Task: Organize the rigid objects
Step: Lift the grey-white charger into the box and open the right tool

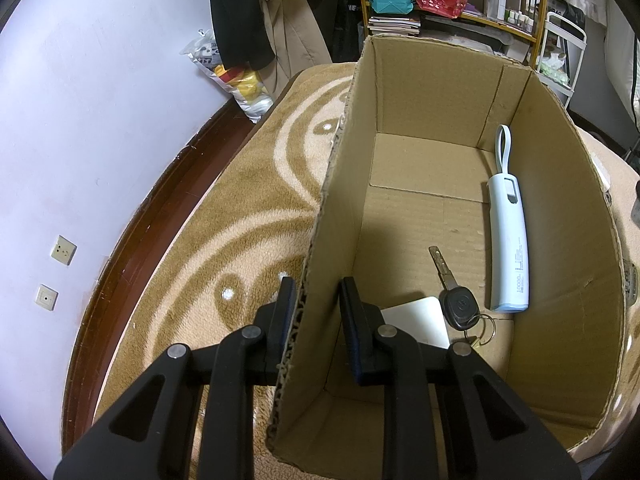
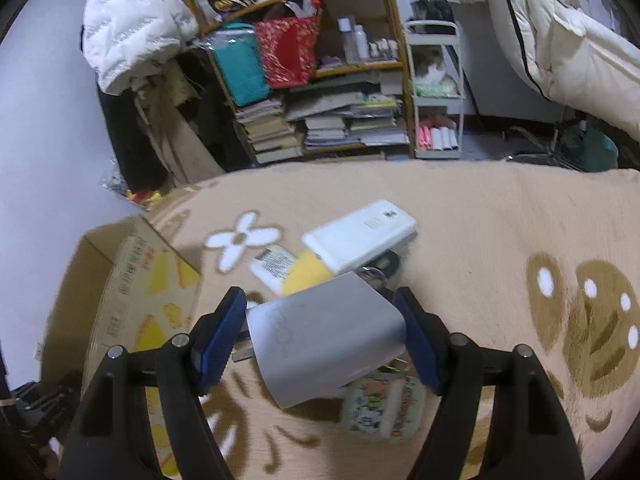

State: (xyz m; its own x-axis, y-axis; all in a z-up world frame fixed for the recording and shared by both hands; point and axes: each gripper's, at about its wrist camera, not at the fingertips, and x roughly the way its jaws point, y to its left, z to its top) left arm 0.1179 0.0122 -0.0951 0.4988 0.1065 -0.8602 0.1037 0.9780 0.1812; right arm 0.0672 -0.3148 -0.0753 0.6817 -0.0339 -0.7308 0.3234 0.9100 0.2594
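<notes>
My left gripper (image 1: 317,292) straddles the near left wall of an open cardboard box (image 1: 440,92), one finger outside and one inside, shut on the wall. On the box floor lie a pale blue power bank (image 1: 509,240), a black car key (image 1: 458,304) with a ring, and a flat white device (image 1: 420,320). My right gripper (image 2: 320,320) is shut on a grey plug charger (image 2: 324,344), held just above the blanket. Beyond it lie a white power bank (image 2: 360,236), a yellow and white tube (image 2: 286,268) and some keys (image 2: 378,268). A patterned small case (image 2: 384,404) lies under the charger.
Everything rests on a beige patterned blanket (image 2: 500,220). The box (image 2: 120,280) stands to the left of my right gripper. A wooden bed edge (image 1: 132,248) and a white wall run along the left. Cluttered shelves (image 2: 340,80) and a small white cart (image 2: 438,92) stand beyond the blanket.
</notes>
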